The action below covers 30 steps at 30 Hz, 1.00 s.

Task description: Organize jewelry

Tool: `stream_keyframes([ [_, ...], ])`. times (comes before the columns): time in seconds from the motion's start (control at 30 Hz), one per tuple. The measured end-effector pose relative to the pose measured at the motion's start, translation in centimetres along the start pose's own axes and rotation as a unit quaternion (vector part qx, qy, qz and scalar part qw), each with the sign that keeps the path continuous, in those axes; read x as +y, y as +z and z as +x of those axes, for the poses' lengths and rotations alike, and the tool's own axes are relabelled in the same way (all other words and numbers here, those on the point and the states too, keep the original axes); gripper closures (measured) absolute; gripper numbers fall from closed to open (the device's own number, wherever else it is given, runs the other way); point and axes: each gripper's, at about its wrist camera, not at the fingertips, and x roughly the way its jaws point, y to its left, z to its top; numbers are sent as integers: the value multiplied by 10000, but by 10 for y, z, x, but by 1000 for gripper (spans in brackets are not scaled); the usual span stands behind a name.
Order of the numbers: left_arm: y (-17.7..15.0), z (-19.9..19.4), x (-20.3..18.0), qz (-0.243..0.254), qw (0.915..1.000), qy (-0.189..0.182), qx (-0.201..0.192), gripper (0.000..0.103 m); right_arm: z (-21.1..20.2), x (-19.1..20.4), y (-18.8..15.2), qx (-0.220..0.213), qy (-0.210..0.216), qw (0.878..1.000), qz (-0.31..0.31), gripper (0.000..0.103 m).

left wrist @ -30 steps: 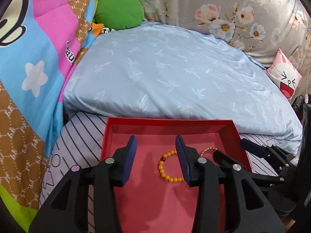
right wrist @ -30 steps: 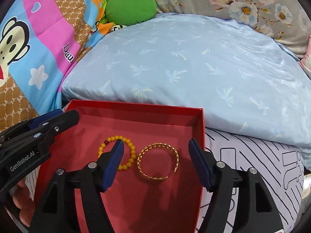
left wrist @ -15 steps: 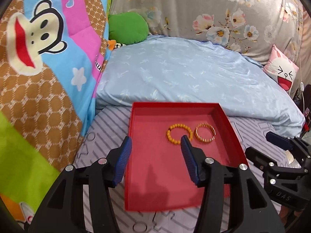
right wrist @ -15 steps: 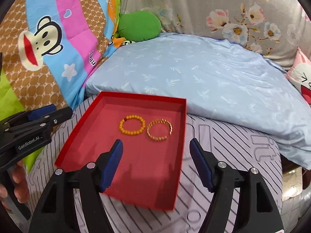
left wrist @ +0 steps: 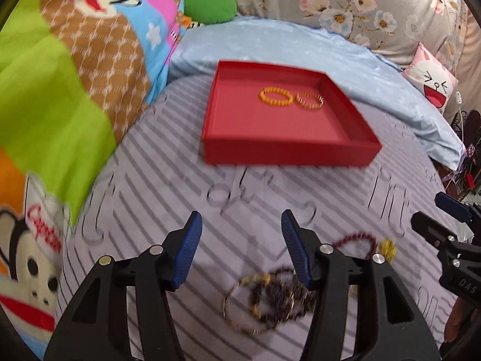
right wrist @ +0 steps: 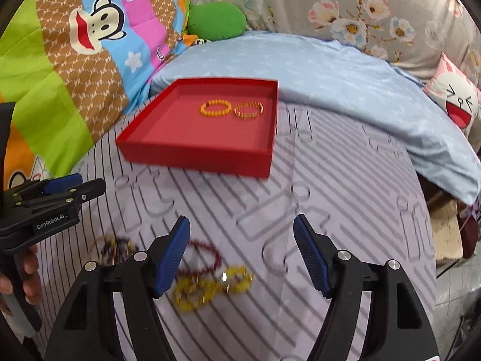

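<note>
The red tray (left wrist: 288, 150) sits on the striped grey play mat (left wrist: 168, 186), at about 12 o'clock in both wrist views and well apart from either gripper. Inside it, toward the far wall, an orange beaded bracelet (left wrist: 276, 97) lies flat just beside a gold bangle (left wrist: 309, 101), the bangle at its 3 o'clock; the two look close to touching, though blur hides whether they do. The rest of the tray floor is bare pink-red.

The left gripper (left wrist: 242, 231) hovers over the mat with its blue-padded jaws spread and nothing between them. Just past its right finger, at about 5 o'clock, a blurred heap of jewelry rests on the mat: a thin metal bangle (left wrist: 240, 307) overlapping a dark beaded bracelet (left wrist: 282, 294). A dark red beaded bracelet (left wrist: 357, 237) lies at 3 o'clock of that finger.

The right gripper (right wrist: 242, 230) is likewise released, jaws wide and empty. Below its left finger a yellow beaded bracelet (right wrist: 210, 285) lies on the mat, the dark red one touching or overlapping it at 11 o'clock.

A light blue quilt (right wrist: 330, 69) lies behind the tray, a cartoon monkey blanket (right wrist: 90, 30) at 10 o'clock, and a green cushion (right wrist: 216, 21) at the far edge.
</note>
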Motion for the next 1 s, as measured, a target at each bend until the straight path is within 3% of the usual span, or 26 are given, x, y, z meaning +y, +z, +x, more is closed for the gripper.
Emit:
stream_keyframes([
  [0.27,-51,-5,14,-274,9992,248,165,51,-7,0,-51,229,-28,9997,123,34],
  [0.63,-63,1,18,-292,9992,248,138,58,-8,4,-80,437,19,9988,228,34],
  [0.83,-60,9,12,-189,9995,193,158,75,-8,8,-78,429,66,9989,185,34],
  [1.0,-59,11,8,-115,9998,74,160,96,-8,11,-77,422,109,9989,146,34],
])
